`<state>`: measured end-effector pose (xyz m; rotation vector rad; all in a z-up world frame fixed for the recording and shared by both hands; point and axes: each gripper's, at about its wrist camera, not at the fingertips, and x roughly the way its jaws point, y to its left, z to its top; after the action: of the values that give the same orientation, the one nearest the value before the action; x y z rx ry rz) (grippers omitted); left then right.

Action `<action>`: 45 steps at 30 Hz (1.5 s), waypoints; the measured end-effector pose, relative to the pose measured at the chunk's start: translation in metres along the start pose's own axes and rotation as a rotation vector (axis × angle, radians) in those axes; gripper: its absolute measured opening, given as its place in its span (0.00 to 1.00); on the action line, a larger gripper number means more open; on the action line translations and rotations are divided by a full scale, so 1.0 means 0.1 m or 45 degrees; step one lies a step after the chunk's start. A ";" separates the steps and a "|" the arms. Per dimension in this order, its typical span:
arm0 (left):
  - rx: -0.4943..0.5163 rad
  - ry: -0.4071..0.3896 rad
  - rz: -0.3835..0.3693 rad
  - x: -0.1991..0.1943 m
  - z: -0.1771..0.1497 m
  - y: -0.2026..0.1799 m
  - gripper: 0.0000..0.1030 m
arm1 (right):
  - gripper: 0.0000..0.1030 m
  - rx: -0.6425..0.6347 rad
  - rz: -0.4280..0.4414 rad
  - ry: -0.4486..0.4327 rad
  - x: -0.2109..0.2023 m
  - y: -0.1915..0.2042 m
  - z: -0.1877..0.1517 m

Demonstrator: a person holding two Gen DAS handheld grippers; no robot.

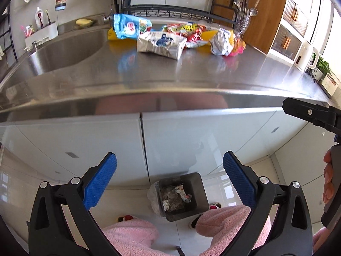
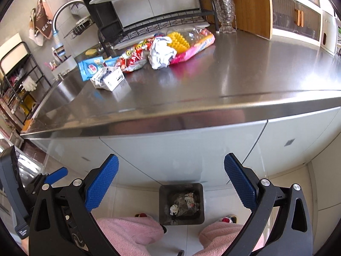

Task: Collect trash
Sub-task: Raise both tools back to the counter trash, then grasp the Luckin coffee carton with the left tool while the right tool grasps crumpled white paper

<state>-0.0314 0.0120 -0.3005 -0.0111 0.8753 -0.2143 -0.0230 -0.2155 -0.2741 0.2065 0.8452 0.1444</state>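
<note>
Wrappers [image 1: 162, 44] and crumpled paper [image 2: 162, 53] lie heaped at the far side of the table [image 1: 191, 79], well apart from both claws. We hold the left claw [image 1: 169, 179] and right claw [image 2: 171, 180] wide and empty above the floor bin [image 2: 181, 204].

Your counter [image 1: 213, 76] is brushed steel, glossy enough to mirror the crinkly plastic wrappers [image 1: 187, 33] and crumpled paper [image 1: 220, 41]. You're working over gloss-white cabinet doors [image 2: 191, 149], with knobbly blue pads [image 2: 239, 183].
</note>
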 end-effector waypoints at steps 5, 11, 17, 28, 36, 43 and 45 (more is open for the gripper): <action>0.031 -0.043 0.013 -0.07 0.41 0.04 0.92 | 0.97 -0.024 -0.004 -0.029 0.00 0.09 0.33; 0.030 -0.031 0.005 0.10 0.82 0.13 0.92 | 0.97 -0.023 0.011 -0.020 0.19 0.19 0.72; 0.026 -0.008 0.003 0.34 1.20 0.21 0.92 | 0.96 -0.015 0.029 0.009 0.44 0.25 1.08; 0.053 0.066 0.008 0.79 1.66 0.24 0.92 | 0.83 -0.022 0.021 0.102 0.89 0.33 1.54; 0.053 0.089 -0.019 0.98 1.74 0.25 0.92 | 0.80 -0.014 -0.013 0.142 1.10 0.24 1.56; 0.095 0.123 -0.027 1.11 1.75 0.16 0.92 | 0.69 -0.007 0.012 0.182 1.23 0.23 1.52; 0.090 0.122 -0.038 1.12 1.74 0.17 0.92 | 0.57 -0.005 0.011 0.192 1.25 0.22 1.52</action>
<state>0.1743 -0.0063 -0.2754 0.0525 0.9629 -0.2751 0.1724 -0.1867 -0.2616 0.1970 0.9940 0.1711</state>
